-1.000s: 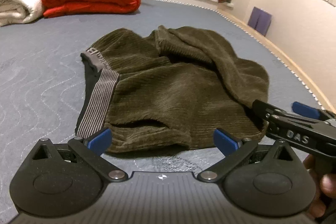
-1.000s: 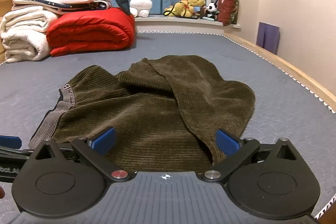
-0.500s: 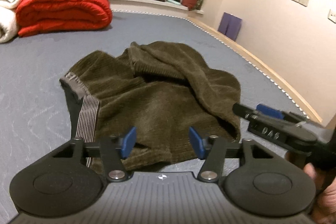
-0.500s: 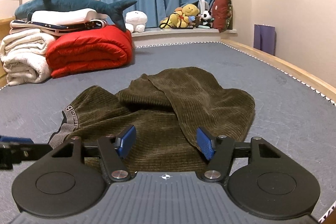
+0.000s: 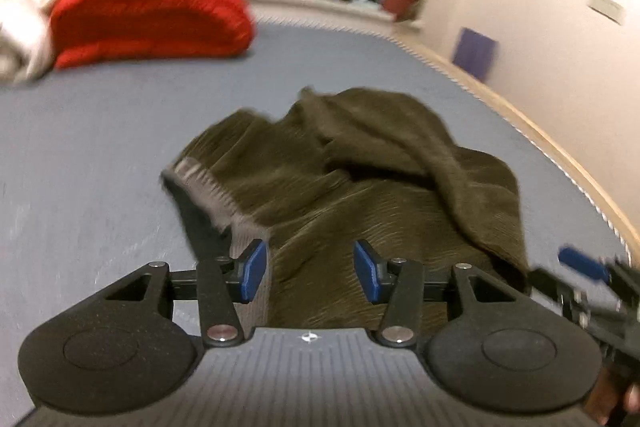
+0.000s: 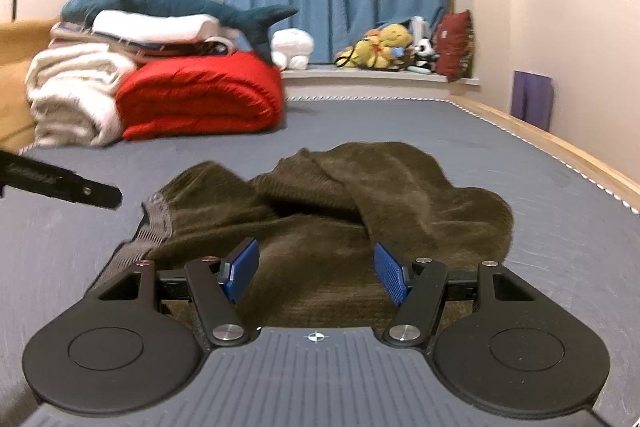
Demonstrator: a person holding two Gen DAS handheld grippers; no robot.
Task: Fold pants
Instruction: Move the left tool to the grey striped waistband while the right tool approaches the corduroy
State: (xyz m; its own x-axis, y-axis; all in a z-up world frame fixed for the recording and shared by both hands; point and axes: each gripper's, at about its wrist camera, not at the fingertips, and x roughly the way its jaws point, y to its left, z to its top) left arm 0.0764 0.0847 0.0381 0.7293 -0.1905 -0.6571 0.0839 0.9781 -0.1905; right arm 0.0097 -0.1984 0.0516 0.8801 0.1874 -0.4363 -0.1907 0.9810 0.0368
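Jaws half-closed over pants [image 5: 360, 195]: olive corduroy, crumpled, waistband left.

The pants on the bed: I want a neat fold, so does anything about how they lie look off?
Yes. The olive pants lie crumpled on the grey mattress: one leg is thrown across the rest and bunched near the middle, and the striped waistband curls at the left edge. Nothing looks torn or stained.
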